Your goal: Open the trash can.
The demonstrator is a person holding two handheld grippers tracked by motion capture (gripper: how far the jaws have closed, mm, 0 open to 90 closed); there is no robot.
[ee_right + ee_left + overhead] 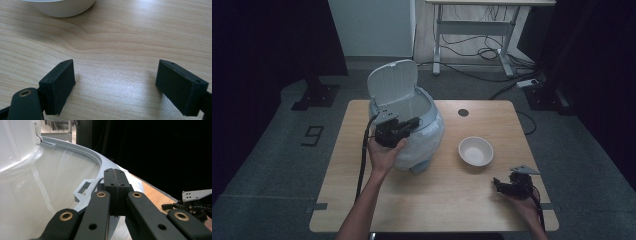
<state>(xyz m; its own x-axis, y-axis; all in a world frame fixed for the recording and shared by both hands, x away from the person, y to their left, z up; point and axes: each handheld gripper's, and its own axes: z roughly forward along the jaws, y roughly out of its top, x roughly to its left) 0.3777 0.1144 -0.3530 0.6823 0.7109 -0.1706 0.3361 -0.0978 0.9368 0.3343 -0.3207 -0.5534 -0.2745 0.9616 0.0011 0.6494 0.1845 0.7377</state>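
At the left of the high view we find the wooden table, pale, with a grey carpet floor around it. A bare forearm comes up from the bottom edge; its hand carries the left gripper, raised to the near rim of the bin.

The bin is pale blue-grey, standing on the left half of the table toward the far edge. Its lid is swung up and back, upright behind the opening. A white liner bag sits inside the bin, and its plastic drapes over the outside of the body.

In the left gripper view we see the pads pressed together, a thin seam between them and no gap. They sit just above the bin's grey rim. Whether a fold of liner is caught in them we cannot tell.

Moving right: a white bowl stands upright on the table, well apart from the bin.

Farthest right, near the front edge, the right gripper is held low over the table, pointing left. In the right gripper view its jaws stand spread wide over bare wood, with the bowl's base beyond them.
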